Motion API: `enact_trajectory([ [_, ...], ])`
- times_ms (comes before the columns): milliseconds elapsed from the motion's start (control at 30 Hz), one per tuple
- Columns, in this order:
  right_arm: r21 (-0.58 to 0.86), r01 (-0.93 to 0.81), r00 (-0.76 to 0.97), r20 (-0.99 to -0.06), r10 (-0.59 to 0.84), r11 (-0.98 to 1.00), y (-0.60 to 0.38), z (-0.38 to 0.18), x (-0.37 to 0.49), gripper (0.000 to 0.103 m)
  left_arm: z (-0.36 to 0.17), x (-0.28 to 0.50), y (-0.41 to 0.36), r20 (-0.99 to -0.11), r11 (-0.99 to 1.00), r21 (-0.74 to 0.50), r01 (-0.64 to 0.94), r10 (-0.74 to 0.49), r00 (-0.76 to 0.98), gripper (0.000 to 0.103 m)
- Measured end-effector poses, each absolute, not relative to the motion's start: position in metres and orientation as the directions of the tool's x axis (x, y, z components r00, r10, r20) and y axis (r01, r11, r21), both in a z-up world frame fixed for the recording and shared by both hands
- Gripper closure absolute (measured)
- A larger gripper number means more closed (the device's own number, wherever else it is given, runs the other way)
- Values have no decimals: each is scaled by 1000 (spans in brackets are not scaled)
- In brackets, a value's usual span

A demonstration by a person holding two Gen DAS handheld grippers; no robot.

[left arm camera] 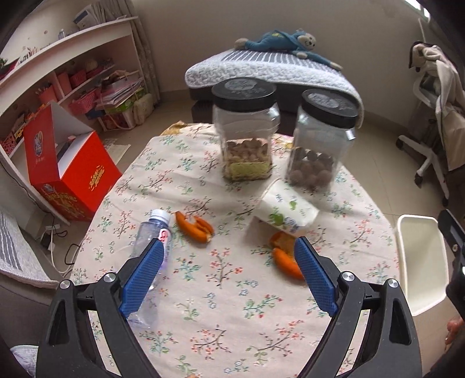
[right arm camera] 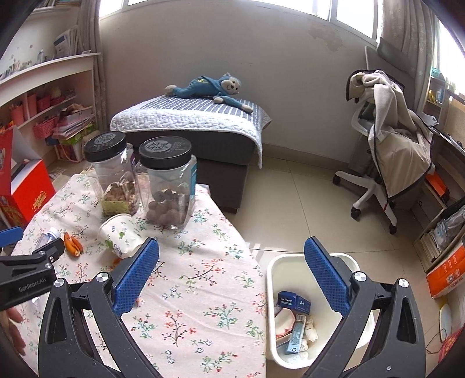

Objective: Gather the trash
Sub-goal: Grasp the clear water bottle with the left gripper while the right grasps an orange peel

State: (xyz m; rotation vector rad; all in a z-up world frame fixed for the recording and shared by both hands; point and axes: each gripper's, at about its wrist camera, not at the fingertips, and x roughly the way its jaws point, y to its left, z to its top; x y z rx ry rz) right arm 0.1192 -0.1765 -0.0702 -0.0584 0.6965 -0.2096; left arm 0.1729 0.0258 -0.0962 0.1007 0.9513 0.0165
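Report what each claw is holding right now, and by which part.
Nothing is held. The left claw stands open above the tablecloth; the right claw is open and empty, with the table edge and white bin beyond it.

jars – 2 | peels – perhaps 2 | bottle – 1 | cup – 1

I see a beige-walled room with daylight through windows, pale tiled floor, white shelving at left, a dark ottoman under a quilted cover, and a white office chair draped with cloth.
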Motion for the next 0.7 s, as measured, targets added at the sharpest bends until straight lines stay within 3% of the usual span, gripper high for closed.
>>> enact_trajectory([
  [200, -132, 96, 693, -703, -161, 987, -155, -93, 141, 7, -131, 210, 90, -916, 997, 69, -41, 80, 394, 15],
  [533, -59, -63, 533, -846, -16, 996, -128, -145, 178, 7, -184, 248, 138, -979, 997, 58, -59, 68, 191, 15],
  [600, -41, -99, 502, -865, 14, 994, -120, -157, 185, 7, -189, 250, 140, -983, 998, 39, -50, 48, 179, 17],
  [700, -8, -133, 456, -888, 54, 991, -109, -175, 194, 7, -197, 250, 140, -987, 999, 28, -19, 30, 157, 30],
])
